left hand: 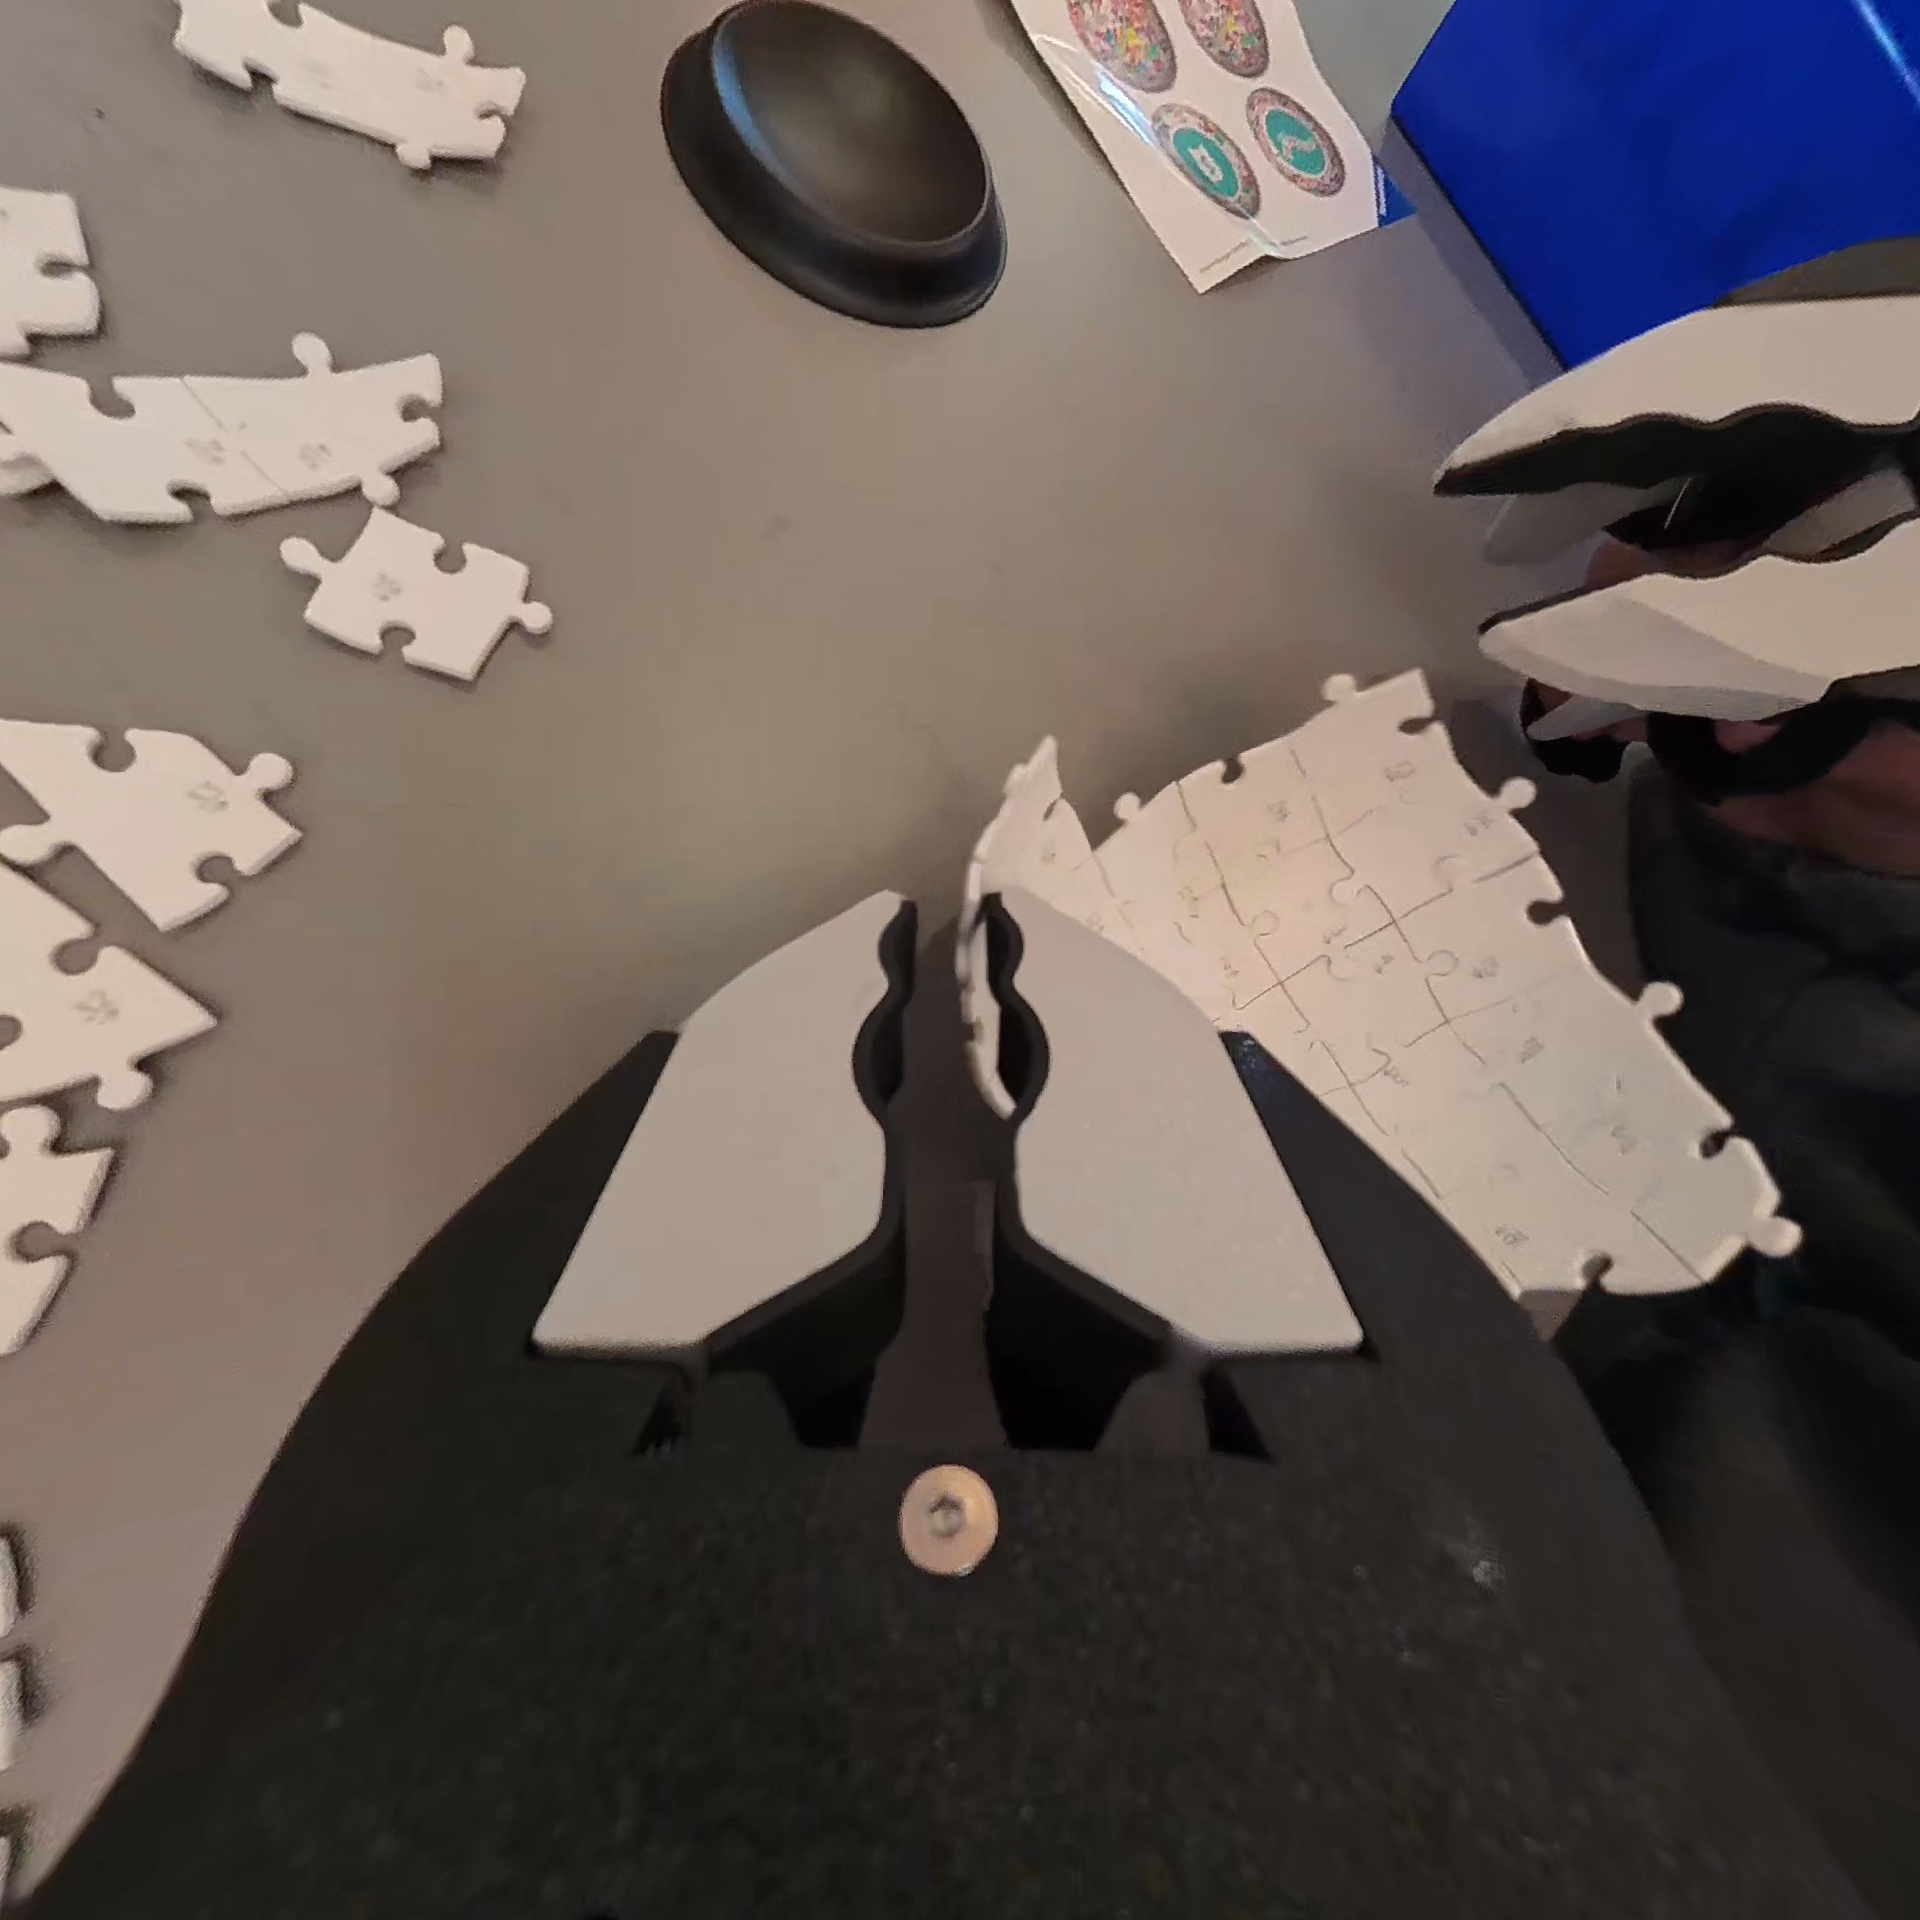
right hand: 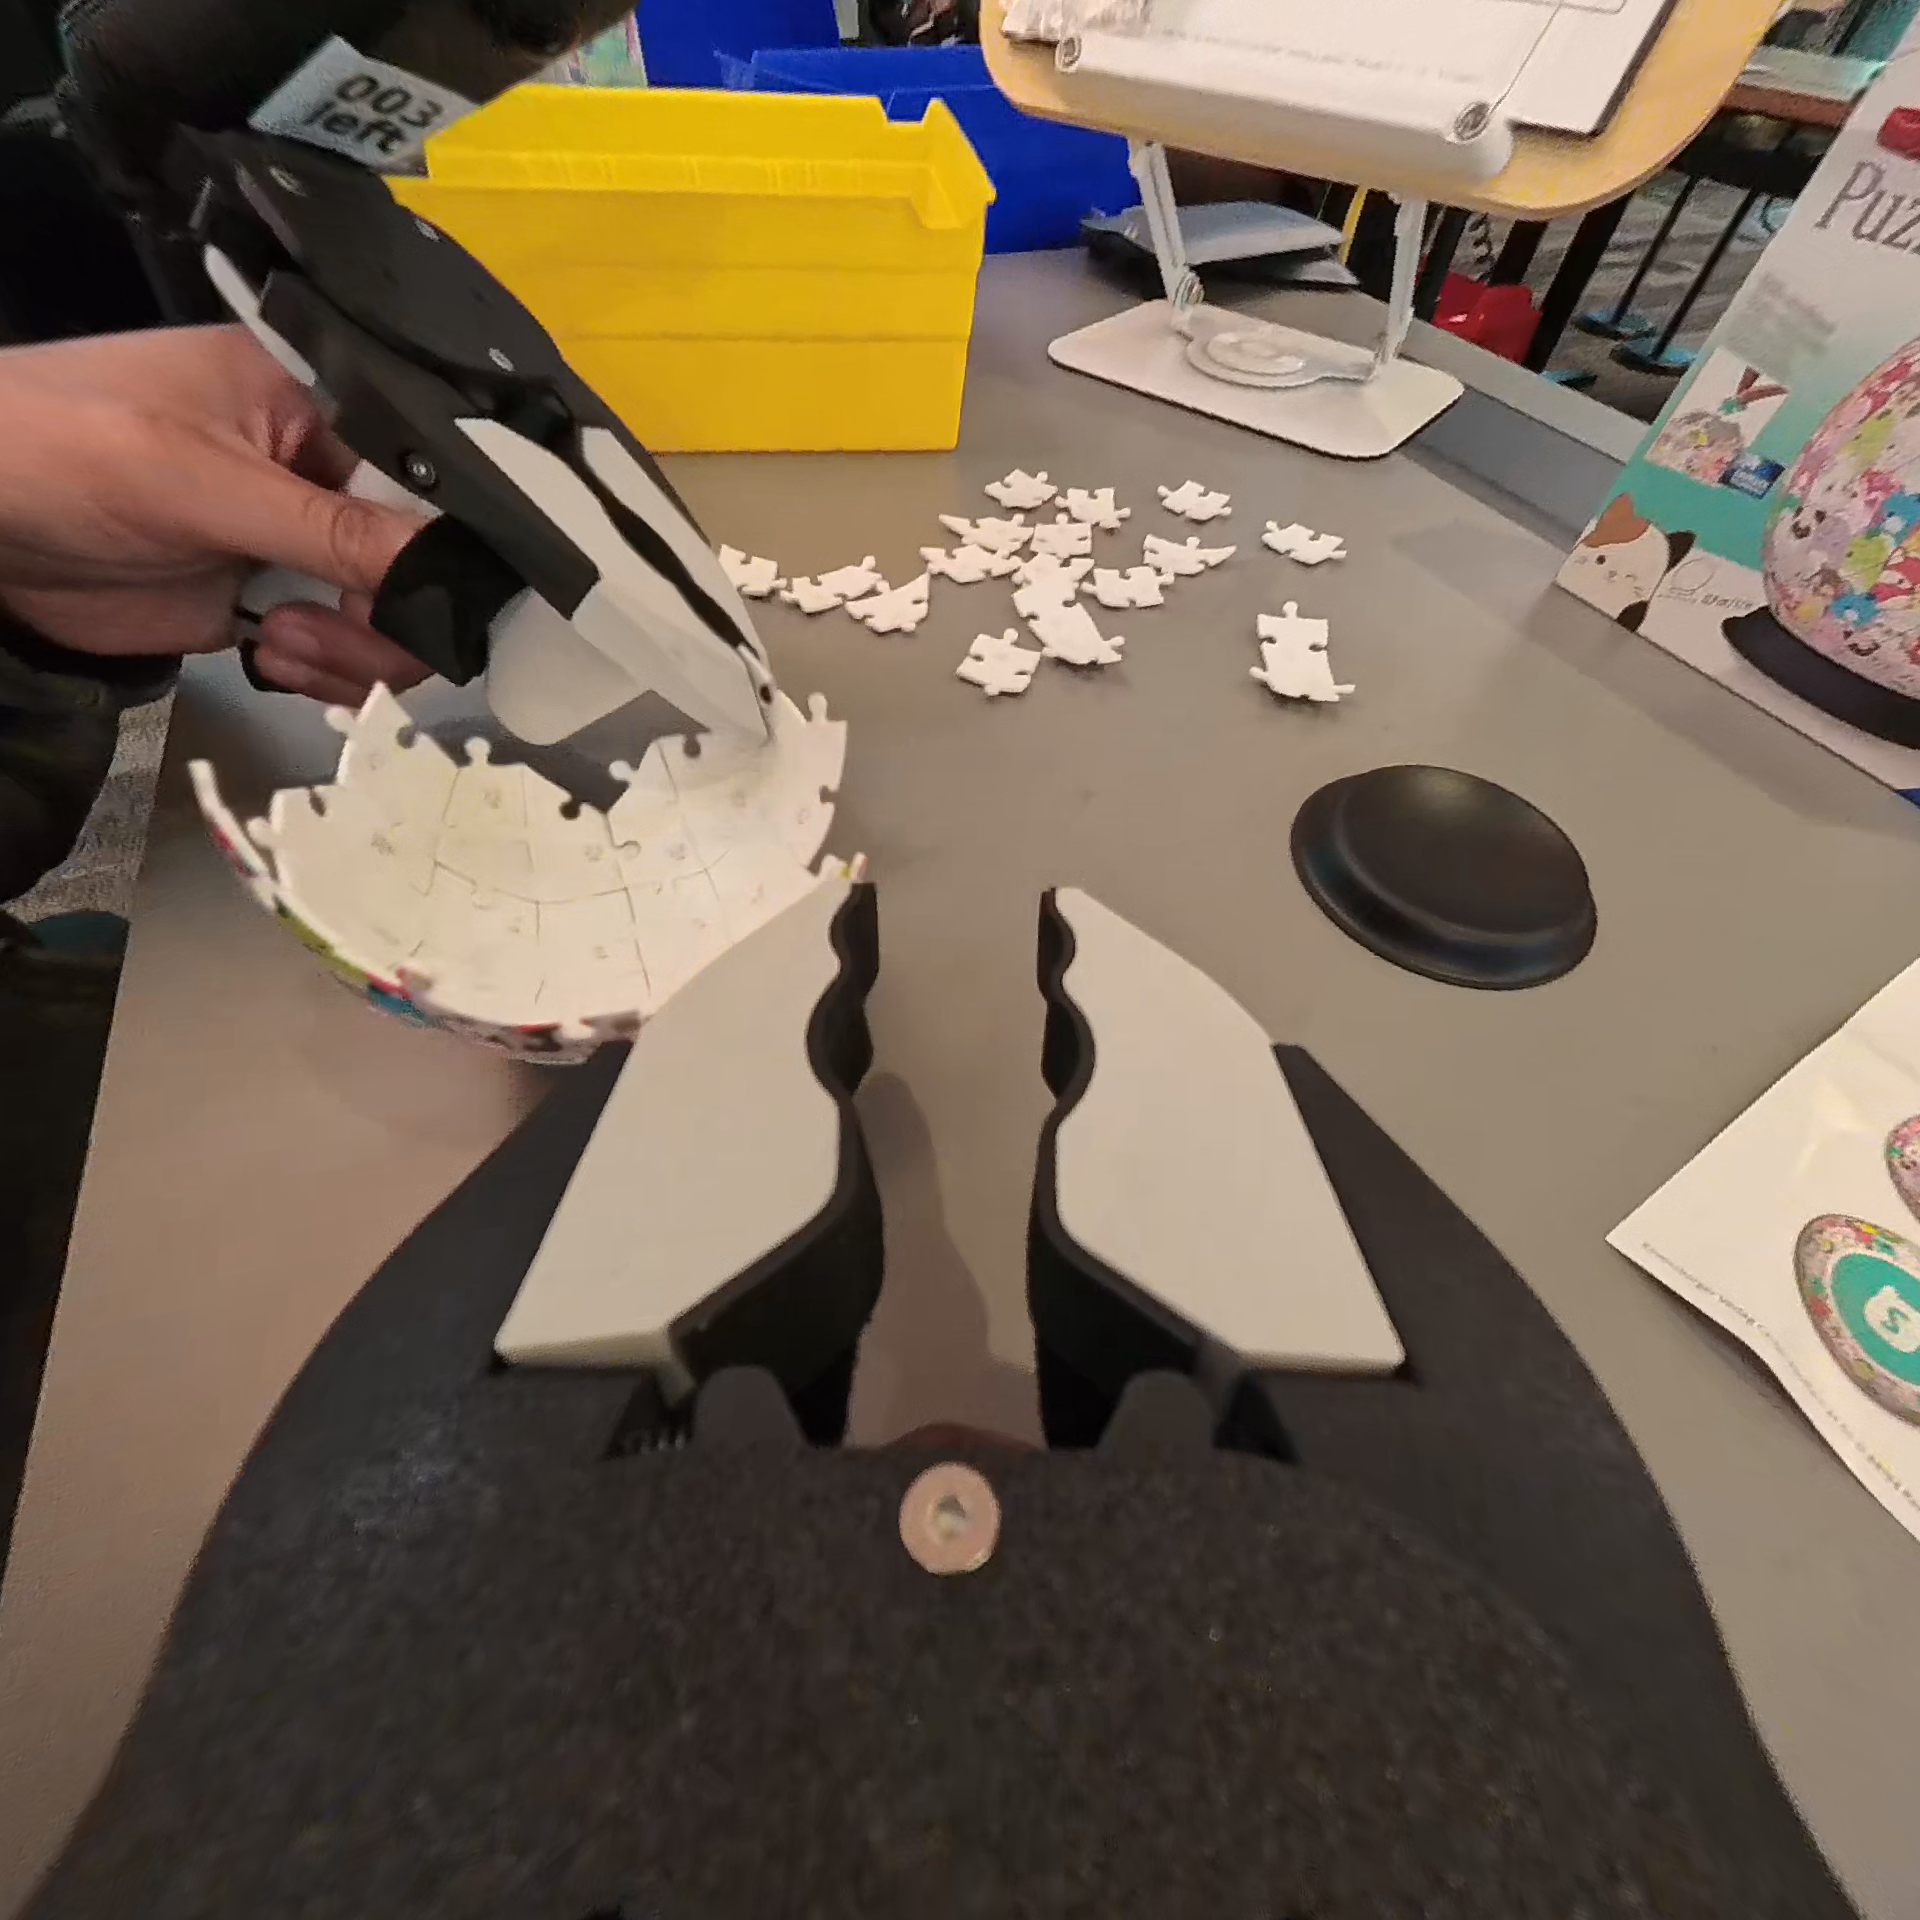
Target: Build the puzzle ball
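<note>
The partly built puzzle ball [right hand: 520,883] is a white bowl-shaped shell with coloured print on its outside, resting on the grey table [right hand: 1039,790]. In the left wrist view the puzzle ball [left hand: 1403,987] fills the right side. My left gripper [left hand: 951,914] is shut on the shell's far rim, with the thin edge between its fingers. It also shows in the right wrist view [right hand: 764,717], held by a hand. My right gripper [right hand: 956,904] is open and empty, just right of the shell, its left fingertip near the rim. It also shows at the right edge of the left wrist view [left hand: 1475,556].
Several loose white pieces [right hand: 1060,582] lie beyond the shell, and more pieces [left hand: 416,592] lie left of my left gripper. A black round stand [right hand: 1444,873], a yellow bin [right hand: 727,281], the puzzle box [right hand: 1818,468], a printed sheet [right hand: 1787,1247] and a white device stand [right hand: 1247,364] surround the work area. The grippers' ends are close to 12 cm from one another.
</note>
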Action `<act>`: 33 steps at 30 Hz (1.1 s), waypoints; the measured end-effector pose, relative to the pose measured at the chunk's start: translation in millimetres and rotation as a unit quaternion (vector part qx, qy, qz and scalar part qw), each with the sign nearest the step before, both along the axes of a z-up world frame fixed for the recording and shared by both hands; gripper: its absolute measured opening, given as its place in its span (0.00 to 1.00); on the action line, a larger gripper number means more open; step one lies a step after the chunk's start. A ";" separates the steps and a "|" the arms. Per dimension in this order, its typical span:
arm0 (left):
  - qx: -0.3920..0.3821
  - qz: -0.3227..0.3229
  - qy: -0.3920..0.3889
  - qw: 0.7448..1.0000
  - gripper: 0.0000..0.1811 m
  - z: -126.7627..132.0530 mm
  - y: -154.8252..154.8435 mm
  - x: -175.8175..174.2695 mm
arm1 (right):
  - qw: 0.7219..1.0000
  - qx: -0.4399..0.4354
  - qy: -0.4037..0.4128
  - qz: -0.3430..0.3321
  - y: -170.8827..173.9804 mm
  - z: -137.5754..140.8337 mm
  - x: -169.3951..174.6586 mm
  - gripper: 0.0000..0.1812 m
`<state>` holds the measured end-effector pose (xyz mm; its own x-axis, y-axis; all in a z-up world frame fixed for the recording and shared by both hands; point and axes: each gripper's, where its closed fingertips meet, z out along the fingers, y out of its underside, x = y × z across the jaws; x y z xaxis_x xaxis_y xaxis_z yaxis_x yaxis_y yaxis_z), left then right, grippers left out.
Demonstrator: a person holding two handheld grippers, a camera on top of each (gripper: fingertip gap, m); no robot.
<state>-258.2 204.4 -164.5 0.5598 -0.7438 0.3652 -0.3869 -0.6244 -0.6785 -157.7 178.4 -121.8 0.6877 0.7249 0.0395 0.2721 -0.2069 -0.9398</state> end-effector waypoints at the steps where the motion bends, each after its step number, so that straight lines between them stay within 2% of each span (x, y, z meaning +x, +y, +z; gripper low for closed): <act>1: -0.005 0.002 -0.005 1.000 0.07 -0.9 -0.1 -0.7 | 1.000 -0.005 -0.004 0.004 -1.3 -1.1 -1.2 0.16; 5: -0.017 0.003 -0.008 1.000 0.08 -4.6 -0.6 -3.3 | 1.000 -0.008 -0.006 0.017 -5.9 -0.6 -8.0 0.16; 10: -0.007 -0.002 -0.020 1.000 0.10 8.0 -2.6 -3.4 | 1.000 0.001 -0.010 0.025 -11.8 4.7 -12.8 0.16; 16: 0.018 0.002 -0.056 0.998 0.12 41.3 -11.4 -14.7 | 0.999 0.004 0.016 0.035 -19.5 16.4 -19.5 0.16; 22: 0.034 0.005 -0.074 0.997 0.15 73.4 -33.8 -41.7 | 0.999 0.000 0.002 0.050 -23.6 13.0 -34.2 0.16; 25: 0.054 0.020 -0.082 0.995 0.16 110.4 -70.3 -87.5 | 0.998 0.021 0.021 0.062 -28.2 27.8 -42.9 0.16; 28: 0.090 0.078 -0.050 0.992 0.17 131.7 -106.9 -160.0 | 0.998 0.032 0.012 0.060 -30.8 30.2 -41.6 0.16; 30: 0.094 0.120 -0.010 0.988 0.20 121.8 -129.9 -210.4 | 0.998 0.038 0.008 0.051 -31.6 31.0 -37.6 0.16; 33: 0.083 0.185 0.071 0.977 0.21 72.4 -156.1 -281.2 | 0.999 0.034 0.011 0.032 -37.3 26.0 -29.6 0.16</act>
